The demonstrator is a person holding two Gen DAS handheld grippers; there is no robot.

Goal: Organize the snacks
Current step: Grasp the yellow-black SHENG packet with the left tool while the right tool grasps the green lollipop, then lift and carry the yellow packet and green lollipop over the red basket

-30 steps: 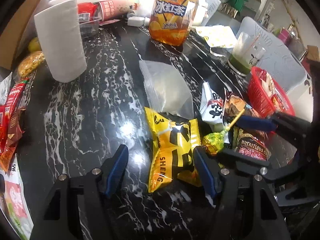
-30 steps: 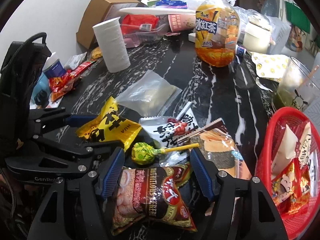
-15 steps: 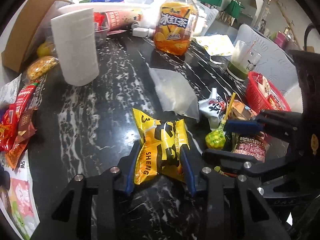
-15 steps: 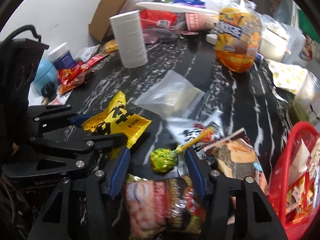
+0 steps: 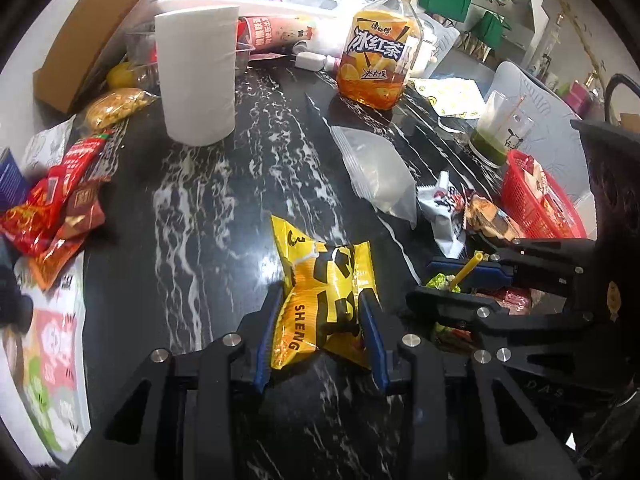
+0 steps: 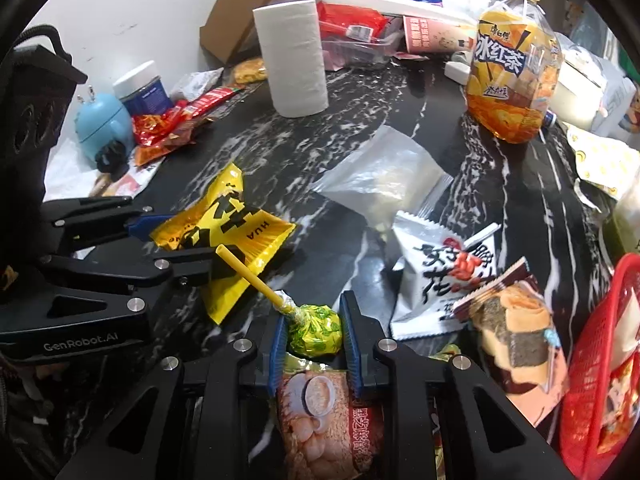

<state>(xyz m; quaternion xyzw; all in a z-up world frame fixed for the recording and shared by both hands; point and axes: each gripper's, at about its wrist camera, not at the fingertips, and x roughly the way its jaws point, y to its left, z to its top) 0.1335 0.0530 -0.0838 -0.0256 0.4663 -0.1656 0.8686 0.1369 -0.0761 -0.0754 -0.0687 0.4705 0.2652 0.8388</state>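
Change: both claws have just been closing, from spread wide to clamped on snacks.
Left claw [image 5: 320,320]: is gripping the yellow packet [image 5: 320,300] on the counter [image 5: 200,208].
Right claw [image 6: 314,332]: is squeezing the green lollipop [image 6: 314,330] above the oat packet [image 6: 328,412].
Risk: the round lollipop may be slipping out while travelling to the red basket [image 6: 592,360]; the crinkly packet could be sliding free.

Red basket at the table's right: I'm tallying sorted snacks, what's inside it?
The red basket holds several snack packets, red and white wrappers showing. The frame edge cuts off the rest.
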